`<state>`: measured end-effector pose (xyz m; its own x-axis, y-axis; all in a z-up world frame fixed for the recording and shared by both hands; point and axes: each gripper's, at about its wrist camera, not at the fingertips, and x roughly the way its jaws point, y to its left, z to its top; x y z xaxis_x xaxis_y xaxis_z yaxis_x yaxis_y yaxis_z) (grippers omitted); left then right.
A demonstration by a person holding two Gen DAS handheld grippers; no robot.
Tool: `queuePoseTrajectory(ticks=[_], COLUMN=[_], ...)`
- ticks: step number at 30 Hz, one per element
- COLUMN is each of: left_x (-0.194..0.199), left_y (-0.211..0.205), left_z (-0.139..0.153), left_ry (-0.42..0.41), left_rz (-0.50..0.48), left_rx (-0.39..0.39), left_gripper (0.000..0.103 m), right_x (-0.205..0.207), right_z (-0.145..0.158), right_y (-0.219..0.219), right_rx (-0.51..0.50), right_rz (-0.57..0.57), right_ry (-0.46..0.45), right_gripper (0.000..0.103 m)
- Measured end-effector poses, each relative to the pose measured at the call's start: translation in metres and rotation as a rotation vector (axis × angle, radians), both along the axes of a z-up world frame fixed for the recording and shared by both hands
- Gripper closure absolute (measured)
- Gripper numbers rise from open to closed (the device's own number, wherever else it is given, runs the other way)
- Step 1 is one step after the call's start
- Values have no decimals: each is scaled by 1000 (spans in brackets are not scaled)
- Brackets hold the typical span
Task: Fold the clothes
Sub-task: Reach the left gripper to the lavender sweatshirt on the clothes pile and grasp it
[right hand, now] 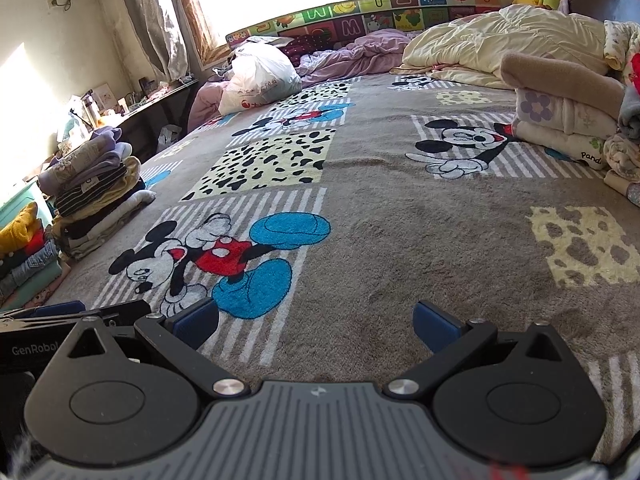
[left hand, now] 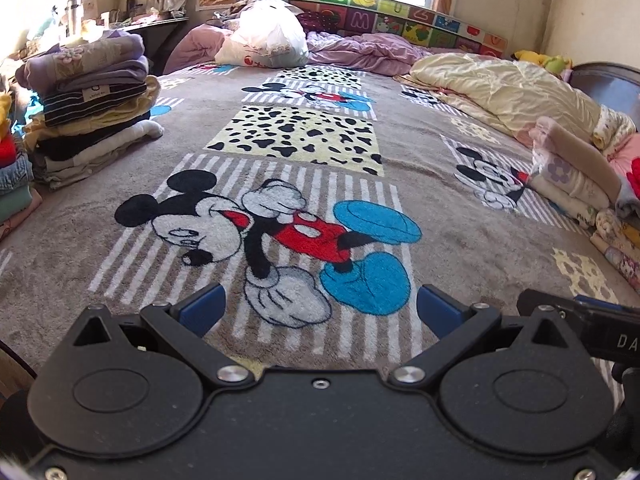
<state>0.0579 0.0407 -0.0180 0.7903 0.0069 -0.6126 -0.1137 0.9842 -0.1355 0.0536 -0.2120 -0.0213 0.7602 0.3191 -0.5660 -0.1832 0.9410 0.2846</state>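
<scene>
Spread wide, gripping nothing: left gripper (left hand: 318, 308) and right gripper (right hand: 316, 322), side by side over the cartoon blanket (left hand: 400, 152). Far left of both, folded clothes stack (left hand: 90, 100); ahead, white plastic bag (left hand: 268, 40); far right, folded pile (right hand: 568, 116).

Folded stack (left hand: 90, 104) left on blanket (left hand: 440, 208), quilt (left hand: 500, 88) right.

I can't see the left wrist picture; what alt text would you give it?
An open left gripper hovers, holding nothing, over a Mickey Mouse blanket on a bed. Folded clothes are stacked at left, more folded laundry at right.
</scene>
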Motion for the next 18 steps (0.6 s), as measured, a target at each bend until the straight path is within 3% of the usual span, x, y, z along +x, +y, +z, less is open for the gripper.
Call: queuePoseTrajectory(ticks=[10,12,14,16,18], left_x=[66,75,85,95,105], left_y=[135,164,193,222,251], left_z=[34,42,48,55,62], left_ry=[-180,-234,-287,-339,-391], left_rz=[344,408,471,535,598], left_rx=[123,107,77,48,18], left_gripper=[0,0,7,26,27], right_x=[77,91,105,117,126], right_z=[-23,-28,-34,-41,-47], right_y=[7,12,15,16,18], right_rx=[92,89,95,121,142], right_rz=[116,141,154,151,144], right_ry=[-100,-116,-125,-107,-89], right_gripper=[0,0,0,0,0])
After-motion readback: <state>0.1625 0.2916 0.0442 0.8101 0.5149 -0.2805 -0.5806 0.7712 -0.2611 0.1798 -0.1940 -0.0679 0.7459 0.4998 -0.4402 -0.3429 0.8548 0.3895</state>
